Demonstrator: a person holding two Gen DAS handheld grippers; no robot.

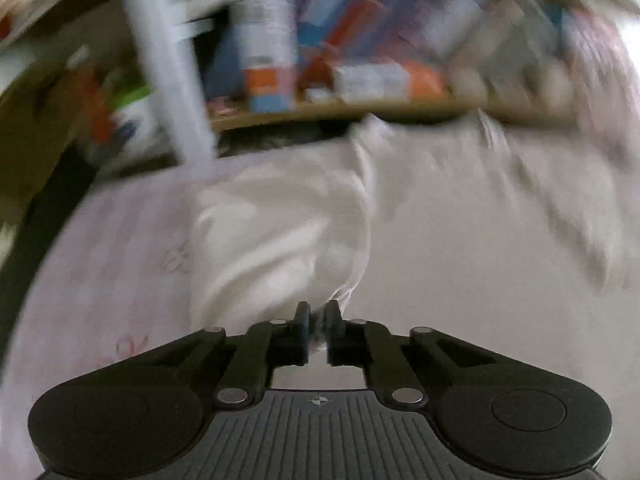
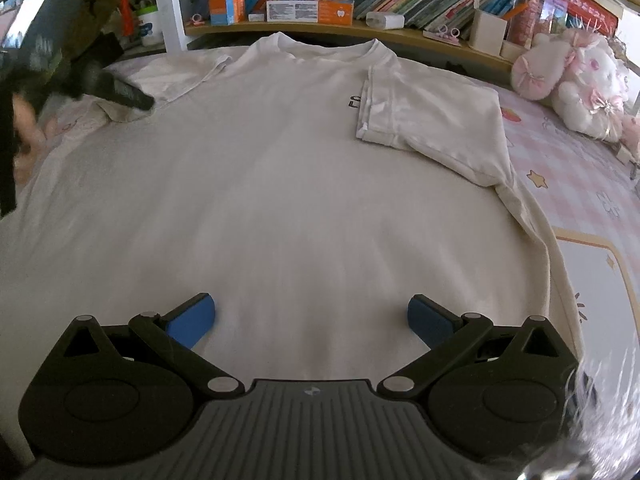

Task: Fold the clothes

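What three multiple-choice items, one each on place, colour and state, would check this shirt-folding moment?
1. Where is the plush toy?
A. On the bed right of the T-shirt
B. On the bookshelf
C. On the shirt's chest

2. What colour are the right gripper pads?
A. Red
B. Blue
C. White

3. How is the shirt's right-hand sleeve lying?
A. Spread flat outward
B. Folded in over the chest
C. Tucked under the shirt

Answers: 1 A, it sits on the pink sheet beside the shirt; 2 B, both pads are blue; 3 B, its hem lies across the chest print.
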